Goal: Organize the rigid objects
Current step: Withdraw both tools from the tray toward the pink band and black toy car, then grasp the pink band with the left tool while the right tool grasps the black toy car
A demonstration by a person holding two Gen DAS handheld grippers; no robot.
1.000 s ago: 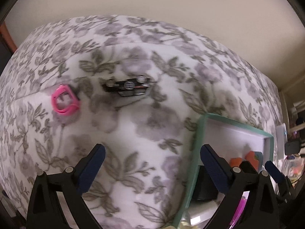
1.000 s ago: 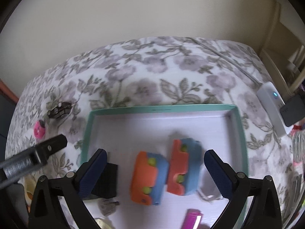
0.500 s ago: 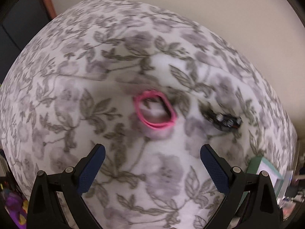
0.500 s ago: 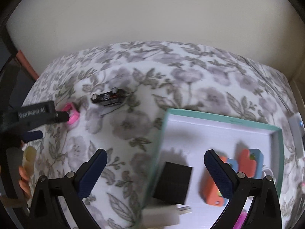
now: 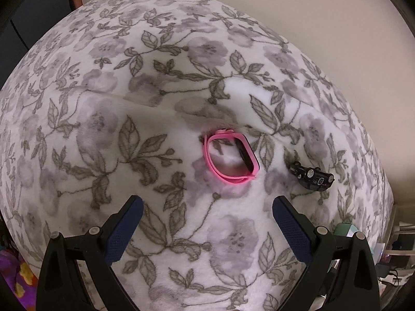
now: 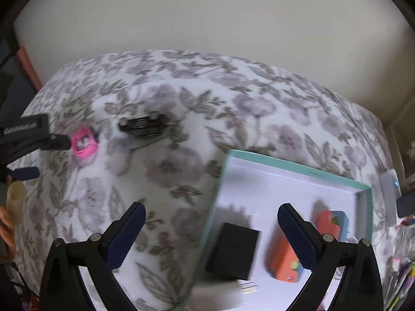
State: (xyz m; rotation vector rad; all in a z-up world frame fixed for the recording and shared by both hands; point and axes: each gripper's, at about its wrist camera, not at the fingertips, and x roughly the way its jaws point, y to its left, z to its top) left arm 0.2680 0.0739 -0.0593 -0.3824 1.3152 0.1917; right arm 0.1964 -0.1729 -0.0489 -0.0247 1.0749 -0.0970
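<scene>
Left wrist: pink band (image 5: 230, 158) (untouched) ahead.

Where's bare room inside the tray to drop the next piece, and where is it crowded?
Free: the tray floor along its far teal rim, beyond the black box and orange-blue toys. Also the blanket between tray and pink band. Crowded: the tray's near half, around the box and toys.
</scene>
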